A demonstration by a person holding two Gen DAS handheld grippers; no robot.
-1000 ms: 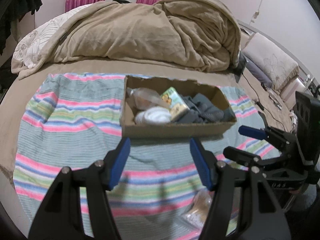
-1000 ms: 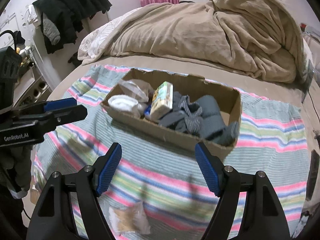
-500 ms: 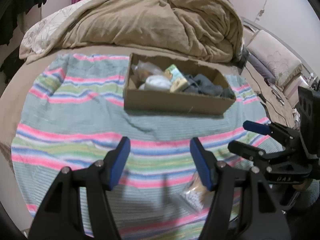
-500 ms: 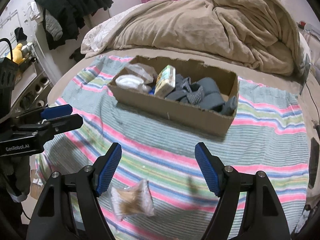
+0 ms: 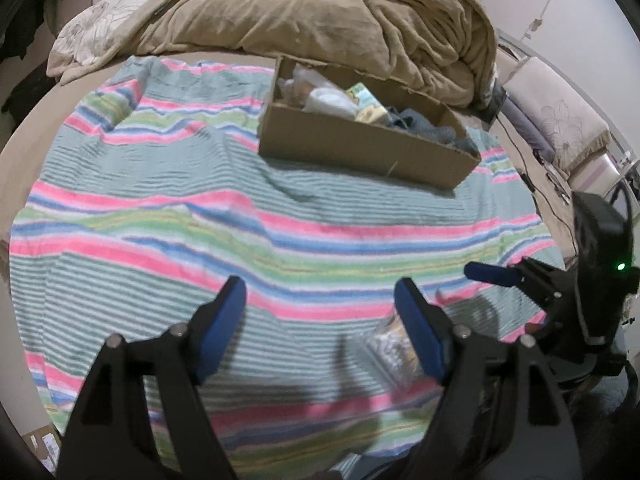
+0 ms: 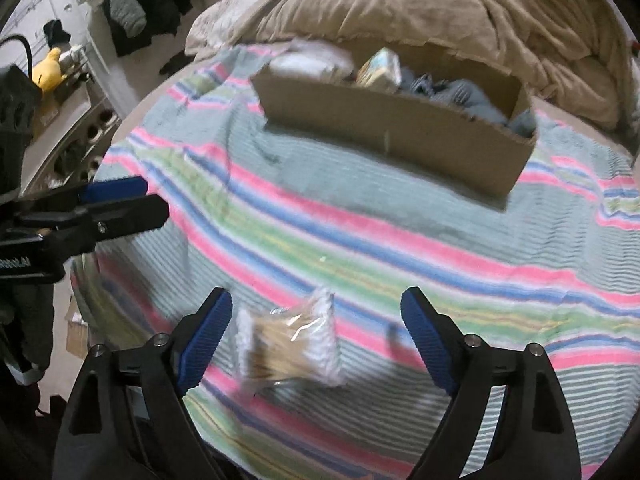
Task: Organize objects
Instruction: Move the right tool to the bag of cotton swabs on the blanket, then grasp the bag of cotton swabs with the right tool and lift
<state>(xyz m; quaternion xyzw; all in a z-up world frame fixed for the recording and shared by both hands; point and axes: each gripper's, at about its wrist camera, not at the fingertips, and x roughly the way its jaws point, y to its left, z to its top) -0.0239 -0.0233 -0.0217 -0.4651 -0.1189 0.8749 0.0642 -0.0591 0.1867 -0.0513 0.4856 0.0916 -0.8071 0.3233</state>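
A clear plastic packet with tan contents [image 6: 290, 340] lies on the striped blanket [image 6: 400, 248] near its front edge, between the fingers of my open right gripper [image 6: 316, 336], nearer the left one. In the left wrist view the packet [image 5: 394, 346] lies partly behind the right finger of my open, empty left gripper [image 5: 322, 326]. A cardboard box [image 5: 360, 148] at the back of the blanket holds white bags, a small carton and grey-blue cloth; it also shows in the right wrist view [image 6: 392, 128].
A rumpled tan duvet [image 5: 320, 12] is heaped behind the box. Pillows [image 5: 560, 120] and cables lie to the right of the bed. Dark clothes hang on the wall and a shelf with a yellow toy [image 6: 50, 70] stands to the left.
Both grippers have drawn back from the box and dropped toward the blanket's front edge. The packet now lies between the right gripper's fingers. Both stay open.
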